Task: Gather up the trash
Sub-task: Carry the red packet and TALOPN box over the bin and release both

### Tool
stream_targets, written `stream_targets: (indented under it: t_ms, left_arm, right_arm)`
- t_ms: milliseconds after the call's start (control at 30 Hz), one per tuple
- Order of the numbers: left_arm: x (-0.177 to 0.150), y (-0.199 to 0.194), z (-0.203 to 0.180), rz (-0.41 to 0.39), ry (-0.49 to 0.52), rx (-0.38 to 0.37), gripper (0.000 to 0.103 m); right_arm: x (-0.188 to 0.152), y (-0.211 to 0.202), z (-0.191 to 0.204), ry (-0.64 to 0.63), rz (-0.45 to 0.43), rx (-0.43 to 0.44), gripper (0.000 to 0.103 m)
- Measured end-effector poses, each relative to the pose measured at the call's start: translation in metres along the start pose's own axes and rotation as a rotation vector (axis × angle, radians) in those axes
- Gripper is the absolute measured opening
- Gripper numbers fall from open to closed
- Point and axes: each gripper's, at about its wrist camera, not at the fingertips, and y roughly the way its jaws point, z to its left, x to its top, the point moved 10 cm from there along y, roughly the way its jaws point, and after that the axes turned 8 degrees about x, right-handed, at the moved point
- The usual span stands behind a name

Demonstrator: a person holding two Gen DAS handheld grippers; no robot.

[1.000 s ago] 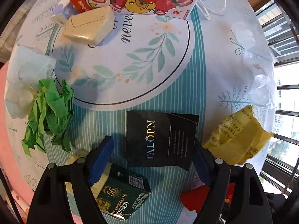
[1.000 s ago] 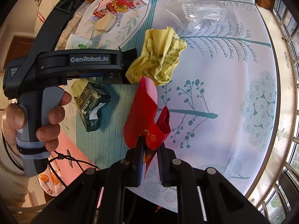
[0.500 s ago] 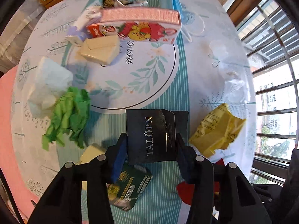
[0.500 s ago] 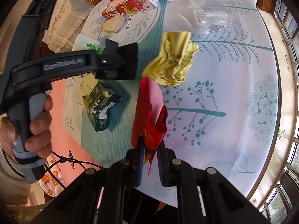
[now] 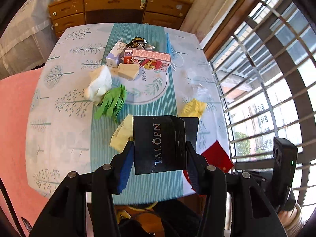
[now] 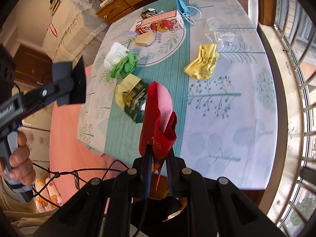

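Green box (image 5: 120, 136) half hidden behind black card (image 5: 159, 144) in left wrist view; only its pale end showing. Red envelope (image 5: 216, 156) partly behind the right finger there. Left gripper (image 6: 65, 86) blurred in right wrist view, body cut off at left edge. Print on clear bag (image 6: 219, 34) too small to read. Foil wrapper (image 5: 139, 42) mostly hidden behind far cartons.

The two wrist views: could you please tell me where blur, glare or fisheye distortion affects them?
Left wrist view: mostly sharp, with the lettering on the black TALOPN card readable; the barred window is brightly lit and its bars bow at the rim. Right wrist view: the left gripper is smeared by motion blur, while the folded red paper envelope stays crisp; the table edge curves strongly.
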Motion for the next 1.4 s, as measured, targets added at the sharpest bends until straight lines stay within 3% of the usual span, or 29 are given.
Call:
stream_targets:
  t_ms: [267, 600, 867, 1233, 1300, 1400]
  left_arm:
    - [-0.098, -0.038, 0.019, 0.015, 0.11, -0.059, 0.049]
    - [-0.221, 0.002, 0.05, 0.15, 0.181, -0.042, 0.049]
    - [-0.292, 0.092, 0.052, 0.264, 0.137, -0.025, 0.051]
    - [-0.369, 0.281, 0.051, 0.347, 0.095, 0.053, 0.054]
    - [-0.377, 0.305, 0.052, 0.342, 0.089, 0.065, 0.059]
    - [-0.385, 0.335, 0.054, 0.35, 0.095, 0.089, 0.072]
  right_arm:
    - [-0.091, 0.018, 0.035, 0.096, -0.055, -0.045, 0.013]
    - [-0.197, 0.08, 0.032, 0.256, 0.028, -0.087, 0.013]
    - [-0.241, 0.156, -0.032, 0.322, 0.067, -0.159, 0.013]
    - [-0.259, 0.28, -0.154, 0.389, 0.065, -0.201, 0.018]
    - [-0.257, 0.296, -0.17, 0.392, 0.059, -0.207, 0.029]
    - [-0.255, 0.311, -0.191, 0.387, 0.052, -0.26, 0.058]
